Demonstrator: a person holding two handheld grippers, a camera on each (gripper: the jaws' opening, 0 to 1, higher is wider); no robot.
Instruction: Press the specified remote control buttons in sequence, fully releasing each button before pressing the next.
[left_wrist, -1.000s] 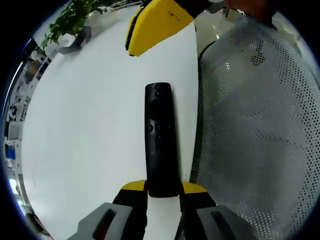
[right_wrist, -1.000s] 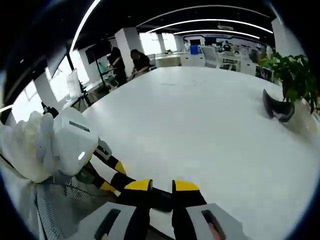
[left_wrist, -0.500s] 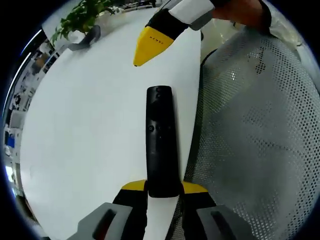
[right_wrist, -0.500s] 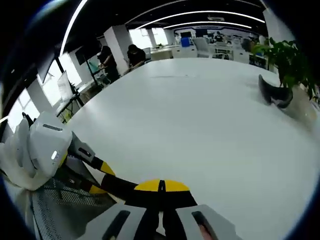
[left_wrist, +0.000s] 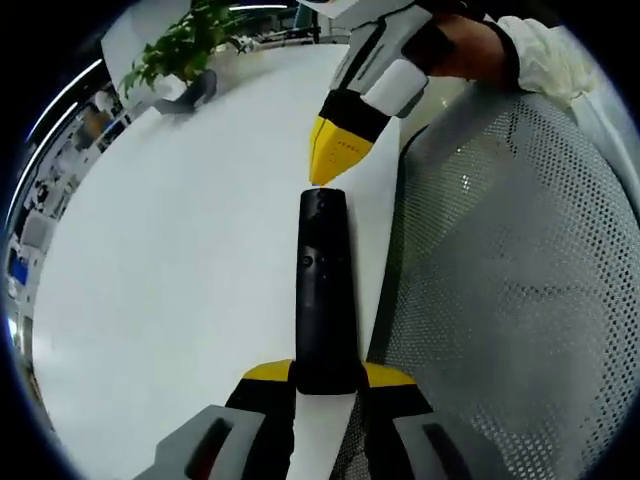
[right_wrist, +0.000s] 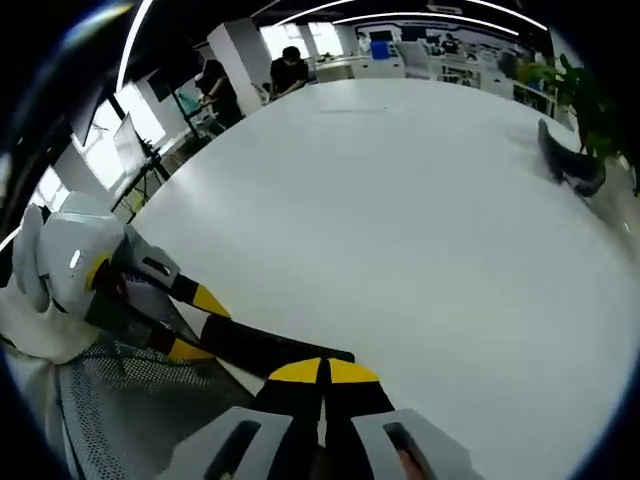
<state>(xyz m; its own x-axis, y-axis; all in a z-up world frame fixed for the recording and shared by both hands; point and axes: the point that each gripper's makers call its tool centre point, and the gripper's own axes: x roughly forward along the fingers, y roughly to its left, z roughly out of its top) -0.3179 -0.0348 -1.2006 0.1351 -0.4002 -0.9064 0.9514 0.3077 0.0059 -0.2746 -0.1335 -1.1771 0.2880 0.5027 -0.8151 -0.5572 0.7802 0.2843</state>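
In the left gripper view, the left gripper (left_wrist: 326, 372) has its jaws clamped on the near end of a black remote control (left_wrist: 323, 290), one yellow tip on each side of it. The remote runs straight ahead from the jaws, held out over the edge of the white bench (left_wrist: 180, 280), with its buttons facing up. At the remote's far end, the right gripper (left_wrist: 338, 163) comes down from beyond, its yellow tips drawn together into one point that sits at the top button area of the remote; whether it actually touches cannot be told. Behind it a hand (left_wrist: 470, 50) in a white sleeve holds that gripper. Right of the jaws lies the grey mesh of a chair (left_wrist: 510, 280). Far ahead and left, a potted plant (left_wrist: 185, 45) stands on the bench with a dark curved object (left_wrist: 195, 92) just before it.

In the right gripper view, the right gripper (right_wrist: 322, 373) has its jaws closed together, yellow tips meeting, right over the remote control (right_wrist: 265, 350) end. Left of the jaws, the left gripper (right_wrist: 190, 325) grips the remote's other end, held by a white-gloved hand (right_wrist: 35, 300). Far ahead, people stand by the bench's far edge.
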